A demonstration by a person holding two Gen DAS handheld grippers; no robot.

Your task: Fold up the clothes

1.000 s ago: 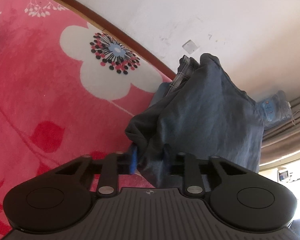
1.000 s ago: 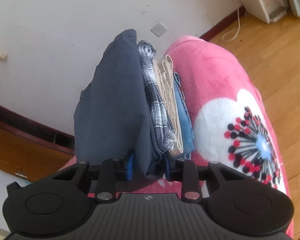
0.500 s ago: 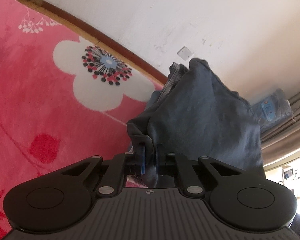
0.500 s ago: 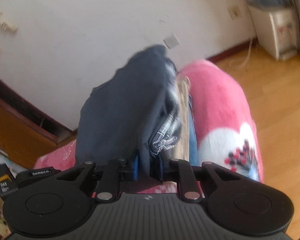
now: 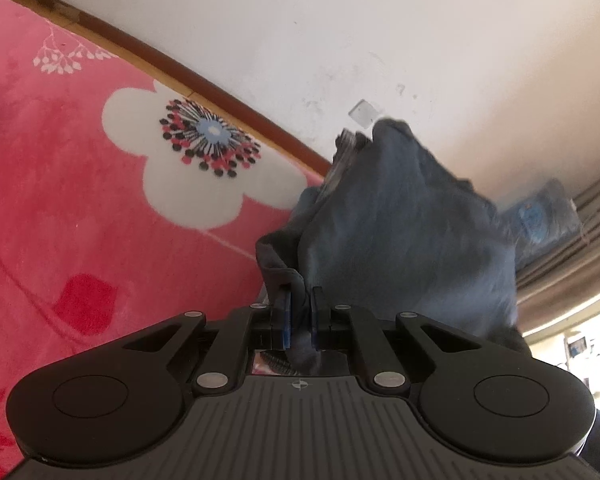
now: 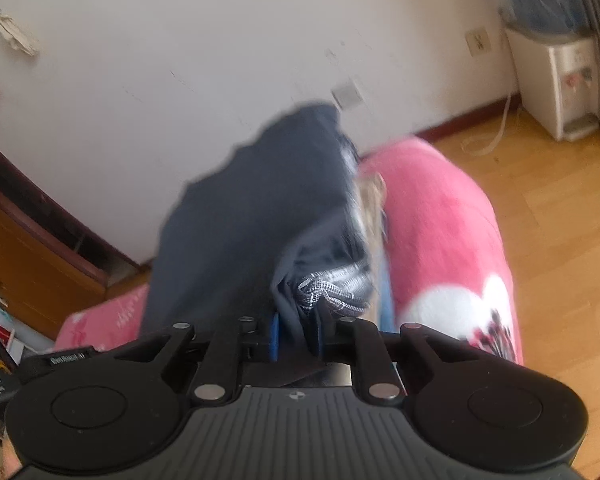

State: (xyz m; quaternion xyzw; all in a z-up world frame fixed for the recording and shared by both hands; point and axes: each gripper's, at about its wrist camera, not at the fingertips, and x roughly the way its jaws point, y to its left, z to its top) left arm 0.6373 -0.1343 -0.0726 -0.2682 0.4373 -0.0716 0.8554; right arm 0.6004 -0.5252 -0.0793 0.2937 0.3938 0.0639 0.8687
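A dark blue-grey garment hangs between my two grippers, lifted above the pink rug. My left gripper is shut on one of its edges. My right gripper is shut on another edge of the same dark garment. Right behind it is a stack of other clothes, a black-and-white checked one and beige and light blue ones partly hidden by it. The checked cloth also peeks out at the top in the left wrist view.
A pink rug with white flowers lies below on a wooden floor. A white wall with a socket plate is close behind. A water dispenser stands at the right, wooden furniture at the left.
Both grippers closed from wide open onto the dark garment's edges, then lifted it. Both views tilted up toward the wall, and the garment now hangs between them.
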